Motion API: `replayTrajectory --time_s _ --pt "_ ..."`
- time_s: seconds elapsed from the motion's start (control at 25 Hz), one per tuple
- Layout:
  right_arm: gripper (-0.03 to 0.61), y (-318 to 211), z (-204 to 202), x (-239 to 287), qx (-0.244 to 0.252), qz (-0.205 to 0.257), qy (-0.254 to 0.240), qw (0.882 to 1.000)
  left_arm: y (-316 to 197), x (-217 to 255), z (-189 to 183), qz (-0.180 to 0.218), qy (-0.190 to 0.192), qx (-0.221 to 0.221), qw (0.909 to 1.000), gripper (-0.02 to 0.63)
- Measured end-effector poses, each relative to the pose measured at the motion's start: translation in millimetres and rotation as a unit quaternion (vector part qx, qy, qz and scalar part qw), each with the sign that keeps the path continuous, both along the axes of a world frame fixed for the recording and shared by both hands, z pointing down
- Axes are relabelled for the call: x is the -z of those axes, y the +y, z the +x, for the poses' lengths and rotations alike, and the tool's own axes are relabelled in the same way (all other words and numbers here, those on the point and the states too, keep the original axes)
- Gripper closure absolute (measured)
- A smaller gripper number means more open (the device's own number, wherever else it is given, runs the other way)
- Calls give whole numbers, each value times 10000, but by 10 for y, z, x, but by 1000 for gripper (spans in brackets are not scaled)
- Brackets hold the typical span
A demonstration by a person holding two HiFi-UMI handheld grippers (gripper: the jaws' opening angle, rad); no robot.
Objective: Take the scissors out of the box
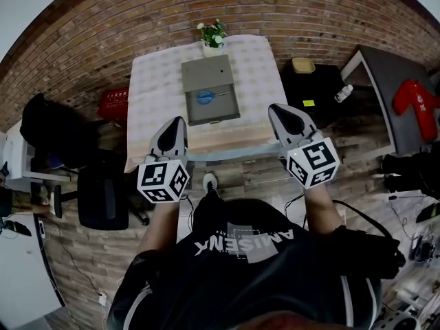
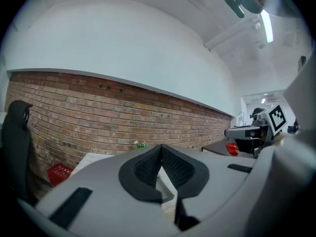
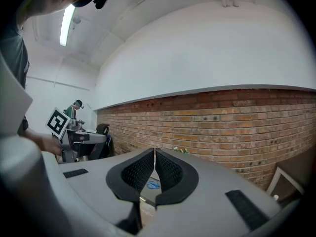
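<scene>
Against the brick wall point(image 1: 82, 40), the bench point(image 1: 155, 81) is carrying the box point(image 1: 208, 73) with the scissors point(image 1: 206, 96) lying inside, mid-frame, so you are aiming your left claw point(image 1: 177, 122) and right claw point(image 1: 275, 110), both pressed together empty, at it.

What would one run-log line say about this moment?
left gripper: shut, empty | right gripper: shut, empty | scissors: in box, untouched | box: on table, ahead of both grippers

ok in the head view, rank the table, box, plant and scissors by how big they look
1. table
2. box
3. plant and scissors: too close in size to rank, both small
</scene>
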State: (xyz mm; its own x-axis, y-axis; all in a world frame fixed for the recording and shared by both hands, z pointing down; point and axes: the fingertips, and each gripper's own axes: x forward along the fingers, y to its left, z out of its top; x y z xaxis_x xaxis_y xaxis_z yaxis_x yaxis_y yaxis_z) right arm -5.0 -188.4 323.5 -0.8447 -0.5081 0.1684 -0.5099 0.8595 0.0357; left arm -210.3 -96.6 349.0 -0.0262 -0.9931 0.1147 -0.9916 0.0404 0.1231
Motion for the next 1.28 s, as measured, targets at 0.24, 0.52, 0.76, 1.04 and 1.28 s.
replayTrajectory --time_s 0.24,0.52,0.76,1.04,1.28 --pt "535 -329 -518 16 -171 -14 85 9998 -398 -60 -548 -138 93 -189 9997 601" --pt "535 -582 -963 -80 -437 -121 177 9988 -782 -92 -896 -165 49 -659 9977 601" --pt "535 -747 -1207 -161 -828 -255 247 9959 -1019 -235 -1100 -331 -170 -1294 9909 601" --pt "535 -833 -1352 -311 -1234 -467 489 9900 -1327 -277 -1285 -303 -163 -1723 9844 600" --pt "535 -955 -1259 -394 -1310 -490 576 9885 -1671 -845 -1155 -1040 -548 -2277 9666 600"
